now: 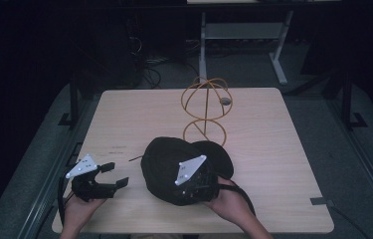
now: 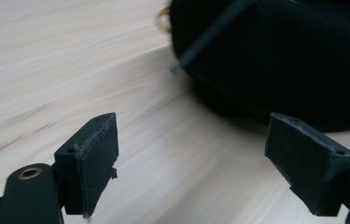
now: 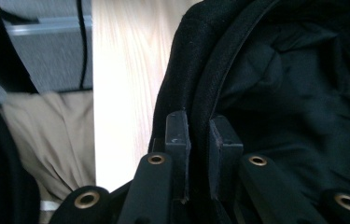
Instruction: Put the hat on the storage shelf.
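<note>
The right gripper (image 3: 199, 140) is clenched on the black cap's (image 1: 174, 167) rim near the counter's (image 1: 283, 149) front edge; the left gripper (image 2: 191, 154) hovers released beside it.

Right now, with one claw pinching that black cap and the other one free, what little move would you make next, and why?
Probably bring the left gripper across to the near edge of the cap and take hold. Its jaws stand open with nothing between them, and the cap lies just ahead of them on the table. The right gripper is pinched on the cap's rim, so a second grip could help lift it toward the wire stand.
</note>
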Demonstrator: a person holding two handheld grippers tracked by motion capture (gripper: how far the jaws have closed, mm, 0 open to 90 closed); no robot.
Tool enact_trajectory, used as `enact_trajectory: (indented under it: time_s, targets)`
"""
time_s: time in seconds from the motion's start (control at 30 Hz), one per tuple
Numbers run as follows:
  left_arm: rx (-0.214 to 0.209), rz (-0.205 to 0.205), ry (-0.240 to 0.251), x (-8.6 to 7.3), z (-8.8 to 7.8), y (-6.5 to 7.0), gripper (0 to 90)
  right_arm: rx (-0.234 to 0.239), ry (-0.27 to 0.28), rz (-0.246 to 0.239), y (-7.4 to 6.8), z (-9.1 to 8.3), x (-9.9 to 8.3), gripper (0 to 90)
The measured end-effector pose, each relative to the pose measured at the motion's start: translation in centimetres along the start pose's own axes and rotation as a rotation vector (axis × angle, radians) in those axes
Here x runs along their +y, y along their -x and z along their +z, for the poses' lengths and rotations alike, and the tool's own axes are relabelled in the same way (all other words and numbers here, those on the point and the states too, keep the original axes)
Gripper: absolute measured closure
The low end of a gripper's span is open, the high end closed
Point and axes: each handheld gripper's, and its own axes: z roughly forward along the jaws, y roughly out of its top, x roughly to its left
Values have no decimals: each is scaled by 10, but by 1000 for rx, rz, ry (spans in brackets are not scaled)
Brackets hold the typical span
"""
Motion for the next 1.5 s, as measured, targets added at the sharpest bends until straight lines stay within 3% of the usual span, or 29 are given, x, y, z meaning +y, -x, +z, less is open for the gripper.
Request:
enact_trajectory:
  time_s: [0.03, 0.07, 0.13, 0.37, 0.6, 0.77, 0.83, 1.0, 1.17, 1.37, 1.5]
  targets:
    - [-21, 26, 7, 2, 1, 4, 168, 10, 20, 6, 2, -6, 1, 799]
    - [-21, 26, 7, 2, 1, 4, 168, 10, 20, 6, 2, -6, 1, 799]
    - [-72, 84, 31, 10, 7, 17, 167, 31, 59, 26, 8, -21, 4, 798]
    - [-149, 146, 49, 23, 24, 39, 168, 63, 145, 66, 18, -45, 7, 800]
    - [-159, 149, 105, 34, 32, 44, 162, 72, 177, 53, 21, -57, 14, 800]
    - [-153, 190, 110, 36, 39, 46, 160, 87, 201, 51, 21, -63, 18, 800]
    - [-176, 169, 134, 39, 43, 46, 191, 100, 214, 61, 21, -65, 22, 799]
    - [-184, 153, 190, 47, 45, 45, 230, 109, 224, 41, 21, -66, 30, 800]
    - [-201, 129, 237, 49, 45, 40, 399, 119, 242, 27, 22, -69, 37, 801]
    - [-239, 144, 227, 51, 48, 42, 575, 133, 232, 11, 21, -69, 40, 800]
    - [-259, 144, 226, 53, 47, 41, 719, 142, 241, 26, 22, -70, 38, 799]
